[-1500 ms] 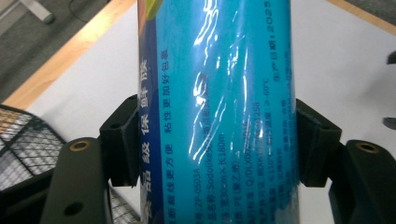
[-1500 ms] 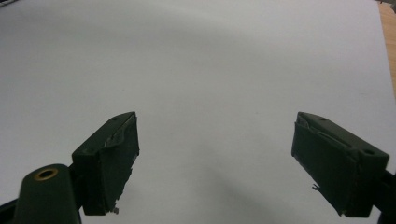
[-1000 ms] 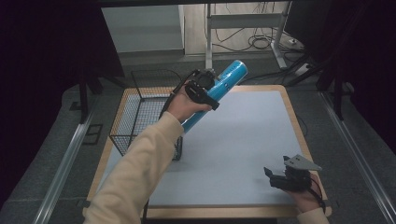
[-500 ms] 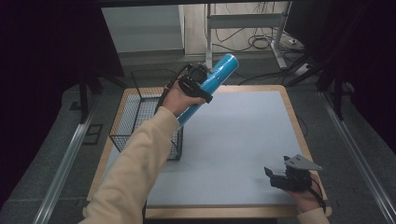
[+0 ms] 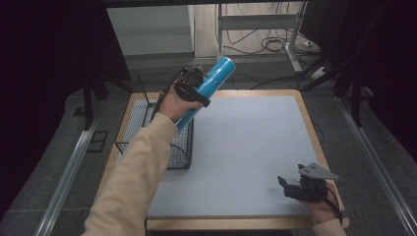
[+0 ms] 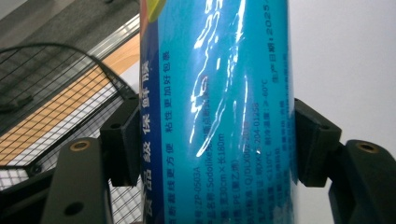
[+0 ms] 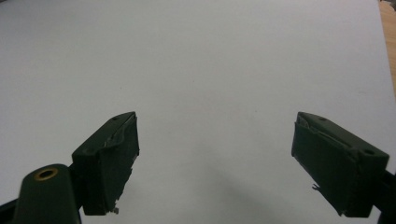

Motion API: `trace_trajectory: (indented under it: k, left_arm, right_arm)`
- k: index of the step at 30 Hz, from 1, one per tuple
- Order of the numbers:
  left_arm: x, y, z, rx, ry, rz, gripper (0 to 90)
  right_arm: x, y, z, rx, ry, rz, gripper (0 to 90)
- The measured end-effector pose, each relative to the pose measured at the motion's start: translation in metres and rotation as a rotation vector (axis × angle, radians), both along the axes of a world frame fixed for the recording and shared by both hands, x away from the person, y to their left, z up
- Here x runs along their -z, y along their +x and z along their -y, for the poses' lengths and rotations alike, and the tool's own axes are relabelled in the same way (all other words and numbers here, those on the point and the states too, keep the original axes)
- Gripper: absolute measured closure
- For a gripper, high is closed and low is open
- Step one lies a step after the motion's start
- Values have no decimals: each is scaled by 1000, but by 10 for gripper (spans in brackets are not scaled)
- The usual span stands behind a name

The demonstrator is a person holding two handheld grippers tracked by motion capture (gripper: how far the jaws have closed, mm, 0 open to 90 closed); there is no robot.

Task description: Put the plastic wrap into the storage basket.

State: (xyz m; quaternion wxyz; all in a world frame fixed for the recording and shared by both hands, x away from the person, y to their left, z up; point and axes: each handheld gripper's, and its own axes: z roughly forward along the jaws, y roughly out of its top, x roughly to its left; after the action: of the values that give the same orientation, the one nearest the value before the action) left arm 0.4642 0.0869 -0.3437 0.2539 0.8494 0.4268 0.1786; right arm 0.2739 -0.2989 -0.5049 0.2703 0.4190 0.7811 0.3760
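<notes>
Over the wire basket [image 5: 147,128] at the counter's [image 5: 246,147] far left, my left tool [image 5: 193,88] has its jaws clamped on the blue tube [image 5: 209,86], pads pressed against both sides in the left gripper view [image 6: 219,121]. I see the tube tilted, upper end pointing away and to the right past the counter's far edge, lower end hanging just above the basket's right rim. Tube is off the surface, held in the air. Shiny wrapper with printed text. My right tool [image 5: 300,187] sits near the front right corner of the counter, jaws wide apart with nothing between them [image 7: 215,163], just the pale grey mat below.
</notes>
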Motion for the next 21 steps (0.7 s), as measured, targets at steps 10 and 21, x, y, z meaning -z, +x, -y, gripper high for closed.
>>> trace_trajectory:
  k: [10, 21]
  left_arm:
    - [9, 9, -20, -44, 15, -9, 317]
    - [18, 18, -32, -70, 39, -10, 317]
  right_arm:
    - [1, 0, 0, 2, -4, -2, 152]
    - [1, 0, 0, 5, -4, -3, 152]
